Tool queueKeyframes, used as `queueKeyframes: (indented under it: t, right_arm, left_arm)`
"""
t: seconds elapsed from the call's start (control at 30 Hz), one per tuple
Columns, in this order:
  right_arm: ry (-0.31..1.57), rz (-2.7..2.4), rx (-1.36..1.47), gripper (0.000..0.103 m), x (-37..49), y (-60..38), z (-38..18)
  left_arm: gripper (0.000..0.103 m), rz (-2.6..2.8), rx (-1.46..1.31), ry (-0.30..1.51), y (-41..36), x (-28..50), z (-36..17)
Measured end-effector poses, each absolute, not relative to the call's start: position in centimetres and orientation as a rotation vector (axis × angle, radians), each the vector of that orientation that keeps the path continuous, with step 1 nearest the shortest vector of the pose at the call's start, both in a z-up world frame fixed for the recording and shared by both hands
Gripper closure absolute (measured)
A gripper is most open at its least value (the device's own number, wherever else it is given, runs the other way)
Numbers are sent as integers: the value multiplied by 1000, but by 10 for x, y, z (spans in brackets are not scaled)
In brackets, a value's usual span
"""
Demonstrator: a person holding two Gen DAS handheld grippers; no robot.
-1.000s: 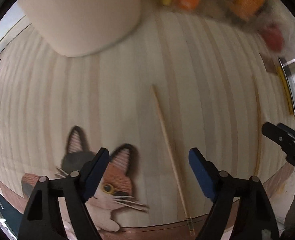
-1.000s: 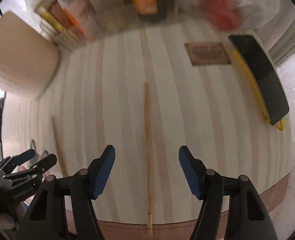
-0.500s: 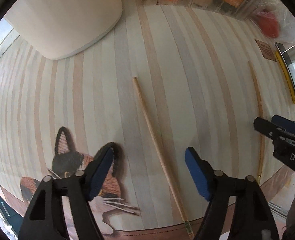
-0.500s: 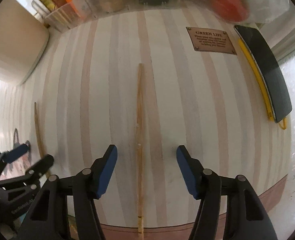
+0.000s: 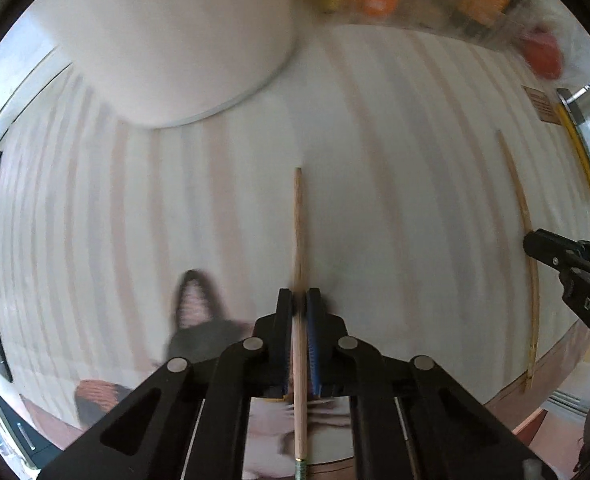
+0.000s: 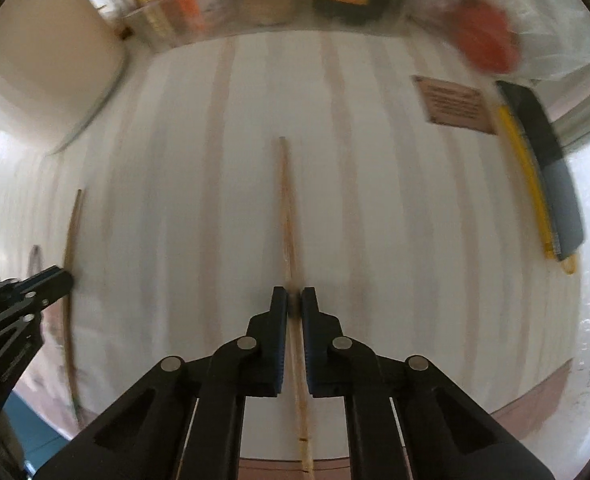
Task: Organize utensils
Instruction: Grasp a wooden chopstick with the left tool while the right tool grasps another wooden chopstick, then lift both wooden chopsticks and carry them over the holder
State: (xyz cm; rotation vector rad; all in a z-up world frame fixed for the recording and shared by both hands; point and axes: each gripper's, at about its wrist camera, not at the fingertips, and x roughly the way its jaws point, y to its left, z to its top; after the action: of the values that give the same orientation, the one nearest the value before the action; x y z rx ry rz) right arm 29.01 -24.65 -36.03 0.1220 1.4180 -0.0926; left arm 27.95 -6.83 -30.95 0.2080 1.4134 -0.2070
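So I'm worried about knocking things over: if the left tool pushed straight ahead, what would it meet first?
Probably the white container, slightly left of the line of the chopstick the left tool grips; depth is unclear.

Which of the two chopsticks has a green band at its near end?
The chopstick held by the left gripper: its near end carries a green band. The other chopstick, in the right gripper, is plain pale wood.

A smooth, matt striped mat (image 5: 395, 208) in pale cream and pinkish tones is seen across the desk. Both chopsticks (image 5: 298, 240) (image 6: 289, 216) are of light, matt wood. The left gripper (image 5: 299, 300) and the right gripper (image 6: 294, 299) are made of matt black plastic with silvery metal rivets and blue ribbed pads (image 5: 314, 344).
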Motion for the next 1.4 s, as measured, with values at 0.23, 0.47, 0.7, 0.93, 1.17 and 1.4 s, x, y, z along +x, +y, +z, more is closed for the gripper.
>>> queueKeyframes:
  t: [0.23,0.47,0.7,0.93,1.17,1.4]
  right_arm:
    - [1472,49,175,96,301,-185,-364]
    - [1515,67,30,95,313,-135,-364]
    - [1545,90,10,95,324,-124,-365]
    - [1549,60,-13,94,321,-119,-376]
    - [1551,45,-62,94,319,-86,-385]
    - [1506,47,-74,94,317,-75,-384]
  left_arm:
    - [98,-87,44,1472,-4,283,-310]
    - [95,-86,11,1481,16,293,-308]
    - [94,-89,41,1476,7,289,-313]
    - [94,-77,18,1459,5,284,-311]
    - [97,-78,35,1455,11,284,-311]
    - [97,-88,22,1457,12,281,-315]
